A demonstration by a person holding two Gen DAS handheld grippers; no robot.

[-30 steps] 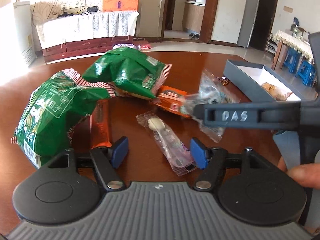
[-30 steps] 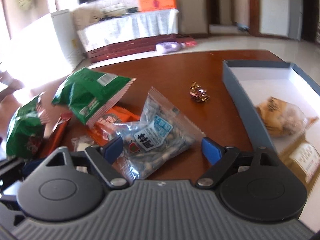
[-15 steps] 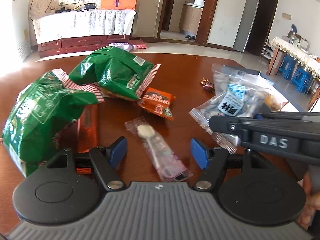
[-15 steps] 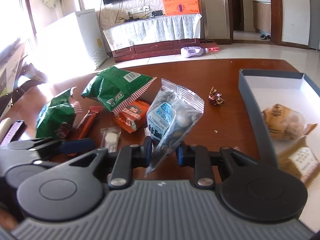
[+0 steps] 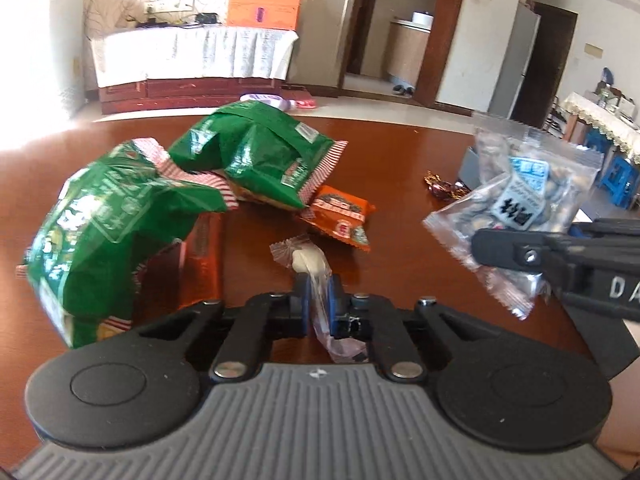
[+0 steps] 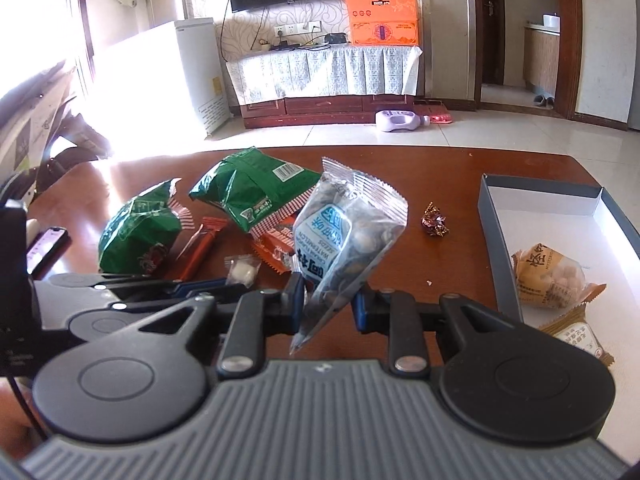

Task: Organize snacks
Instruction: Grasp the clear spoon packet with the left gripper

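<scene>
My right gripper is shut on a clear bag of watermelon seeds and holds it above the brown table; the bag also shows in the left wrist view. My left gripper is shut on a small clear packet with a white candy, low over the table; the packet shows in the right wrist view. Two green snack bags, an orange packet and a red-orange bar lie on the table. A grey box at the right holds two snack packs.
A small foil-wrapped candy lies on the table between the snack pile and the box. A phone lies at the table's left edge. The table's far edge faces a tiled floor and a TV cabinet.
My left gripper has closed on the white candy packet. My right gripper closed on the seed bag and lifted it off the table, higher now than half a second ago.
</scene>
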